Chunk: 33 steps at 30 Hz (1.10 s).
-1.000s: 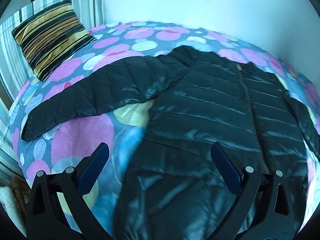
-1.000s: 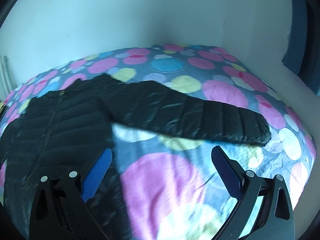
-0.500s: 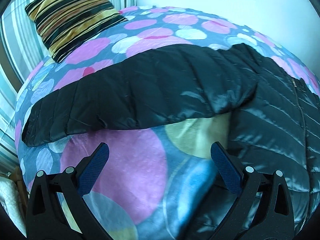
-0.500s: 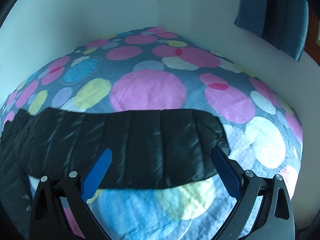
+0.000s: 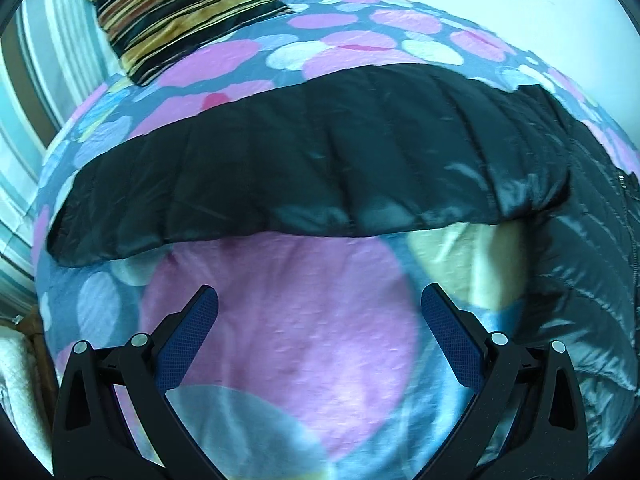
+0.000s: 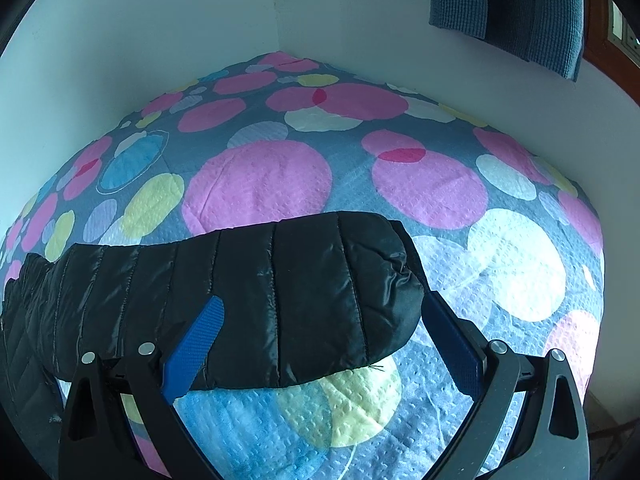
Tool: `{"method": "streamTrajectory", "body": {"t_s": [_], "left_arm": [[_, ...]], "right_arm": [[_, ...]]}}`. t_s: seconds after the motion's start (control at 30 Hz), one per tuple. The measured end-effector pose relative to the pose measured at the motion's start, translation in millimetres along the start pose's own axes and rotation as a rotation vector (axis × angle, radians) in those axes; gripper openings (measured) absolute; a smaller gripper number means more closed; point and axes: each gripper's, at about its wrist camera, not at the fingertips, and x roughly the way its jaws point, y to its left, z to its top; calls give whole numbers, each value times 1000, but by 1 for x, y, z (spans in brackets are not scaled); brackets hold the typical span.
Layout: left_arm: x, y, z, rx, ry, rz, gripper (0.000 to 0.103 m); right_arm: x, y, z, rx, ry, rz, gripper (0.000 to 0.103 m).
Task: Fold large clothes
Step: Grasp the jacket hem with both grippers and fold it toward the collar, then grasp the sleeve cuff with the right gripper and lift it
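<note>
A black quilted puffer jacket lies spread on a bed. In the left wrist view its left sleeve (image 5: pixel 312 152) stretches across the frame, with the jacket body (image 5: pixel 592 264) at the right. My left gripper (image 5: pixel 320 304) is open and empty, just short of the sleeve's near edge. In the right wrist view the other sleeve (image 6: pixel 248 300) lies across the frame, its cuff (image 6: pixel 400 276) at the right. My right gripper (image 6: pixel 320 312) is open, with the cuff end of the sleeve lying between its blue fingers (image 6: pixel 200 336).
The bedspread (image 6: pixel 260 180) is blue-grey with pink, yellow and white circles. A striped pillow (image 5: pixel 176 12) lies at the bed's far left. White walls meet at a corner (image 6: pixel 276 20) behind the bed. A blue cloth (image 6: pixel 508 4) hangs on the right wall.
Both grippers have moved outward and closer to the sleeves. The left view swung from the jacket body to the left sleeve. The right gripper has come down around the right sleeve's cuff end.
</note>
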Motion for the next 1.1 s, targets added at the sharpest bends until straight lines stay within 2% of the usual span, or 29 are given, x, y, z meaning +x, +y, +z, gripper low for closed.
{"method": "streamTrajectory", "body": {"t_s": [0.07,0.17,0.3,0.53,0.63,0.73,0.83,0.87,1.0,1.1], "left_arm": [[2,8,-1,3,-19,75,101],[7,20,-2,-16,-15,122,101],[11,33,-3,-50,-12,137,101],[13,38,-6,-59,-27,146,101],[14,39,-8,-74,-34,141,101],[15,39,-9,-83,-43,145,101],[14,38,-9,-77,-50,153,101],[15,38,-9,-77,-50,150,101],[15,39,-10,-80,-52,147,101],[10,40,-10,-76,-56,173,101]], "right_arm": [[3,-2,0,11,5,-4,98],[8,-8,0,45,31,11,98],[6,-9,-5,72,53,44,98],[9,-11,-8,97,63,28,98],[14,-20,-10,173,112,82,98],[17,-13,-19,174,145,129,97],[24,-8,-21,178,155,130,90],[27,-8,-20,195,156,131,83],[39,-14,-17,283,149,149,81],[41,-16,-16,344,143,167,79]]}}
